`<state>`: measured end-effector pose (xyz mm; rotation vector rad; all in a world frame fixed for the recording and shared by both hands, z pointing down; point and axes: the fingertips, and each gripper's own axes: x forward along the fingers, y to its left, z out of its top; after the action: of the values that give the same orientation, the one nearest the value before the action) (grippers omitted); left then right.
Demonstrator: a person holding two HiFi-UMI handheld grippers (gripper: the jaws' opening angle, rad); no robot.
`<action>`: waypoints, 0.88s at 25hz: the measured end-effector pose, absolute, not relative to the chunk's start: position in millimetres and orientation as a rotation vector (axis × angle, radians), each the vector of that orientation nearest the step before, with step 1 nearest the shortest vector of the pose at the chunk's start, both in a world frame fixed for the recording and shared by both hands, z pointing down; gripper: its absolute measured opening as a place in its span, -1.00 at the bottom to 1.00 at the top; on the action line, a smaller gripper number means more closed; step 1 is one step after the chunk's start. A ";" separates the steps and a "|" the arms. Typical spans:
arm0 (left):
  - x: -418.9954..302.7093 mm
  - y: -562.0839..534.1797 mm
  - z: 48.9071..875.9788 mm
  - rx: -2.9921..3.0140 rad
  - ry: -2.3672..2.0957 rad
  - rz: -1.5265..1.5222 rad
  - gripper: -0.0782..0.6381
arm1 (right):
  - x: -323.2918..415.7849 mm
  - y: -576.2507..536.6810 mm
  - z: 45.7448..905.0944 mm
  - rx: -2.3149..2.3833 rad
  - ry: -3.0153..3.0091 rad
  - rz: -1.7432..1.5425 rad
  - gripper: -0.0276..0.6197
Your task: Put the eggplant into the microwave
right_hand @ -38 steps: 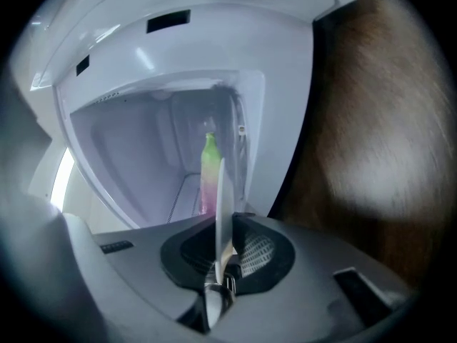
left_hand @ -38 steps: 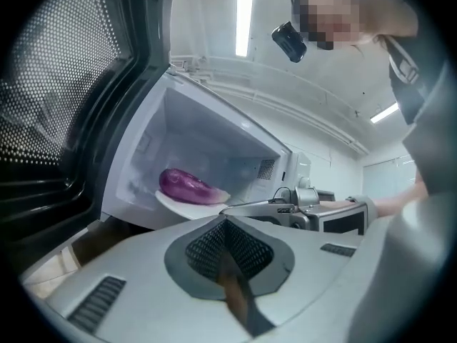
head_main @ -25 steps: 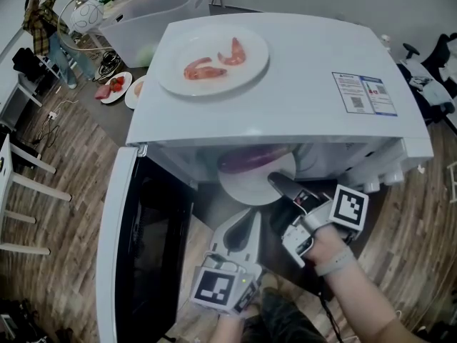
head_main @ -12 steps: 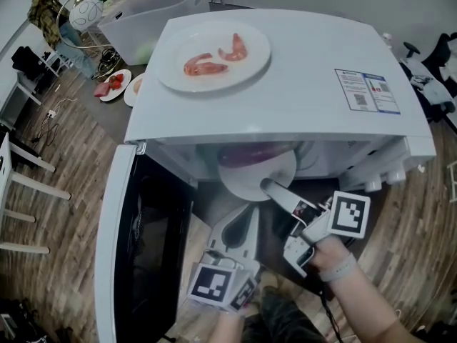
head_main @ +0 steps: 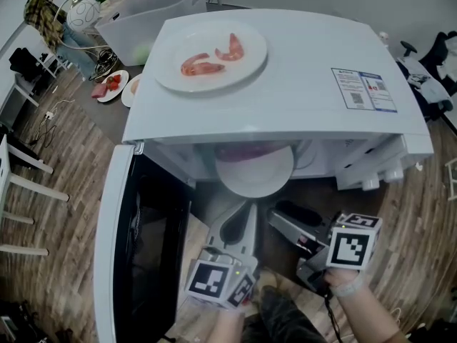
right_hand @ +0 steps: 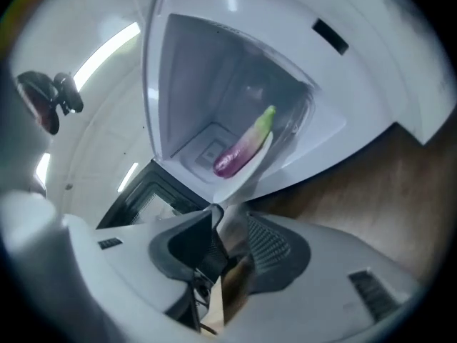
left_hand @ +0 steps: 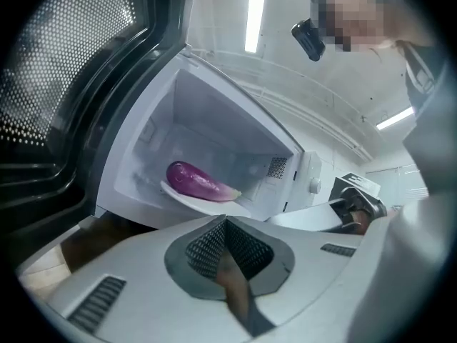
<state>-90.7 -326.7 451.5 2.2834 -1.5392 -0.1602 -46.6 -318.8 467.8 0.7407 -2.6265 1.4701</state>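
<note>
The purple eggplant lies on a white plate inside the open white microwave. It also shows in the left gripper view as the eggplant on its plate, and in the right gripper view as the eggplant. My right gripper is below the plate and clear of it. Its jaws have just been opening and nothing is between them. My left gripper points at the cavity from below, shut and empty.
The microwave door hangs wide open at the left. A plate with two shrimps rests on the microwave's top. Behind are a clear bin and small food plates. Wooden floor lies on both sides.
My right gripper has drawn back from the plate's rim toward the lower right, rolled, and opened its jaws. The eggplant and plate stay in the microwave. The left gripper has not moved.
</note>
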 end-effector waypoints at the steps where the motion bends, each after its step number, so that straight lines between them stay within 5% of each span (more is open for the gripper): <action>1: -90.3 -327.0 451.5 2.285 -1.538 -0.159 -0.78 | -43.2 -318.9 466.2 0.776 -2.643 1.374 -0.52; 3: -89.8 -327.2 451.5 2.286 -1.537 -0.155 -0.78 | -37.9 -322.1 459.5 0.863 -2.687 1.143 -0.87; 11: -87.8 -330.2 451.3 2.303 -1.565 -0.094 -0.78 | -41.9 -327.3 447.9 1.075 -2.637 0.201 -0.90; 22: -81.0 -339.3 451.4 2.348 -1.600 -0.053 -0.78 | -52.3 -342.6 447.4 1.269 -2.667 0.114 -0.90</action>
<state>-81.0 -339.3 451.4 2.3476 -1.5998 -0.0534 -52.3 -342.6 447.4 1.2685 -2.6668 0.1144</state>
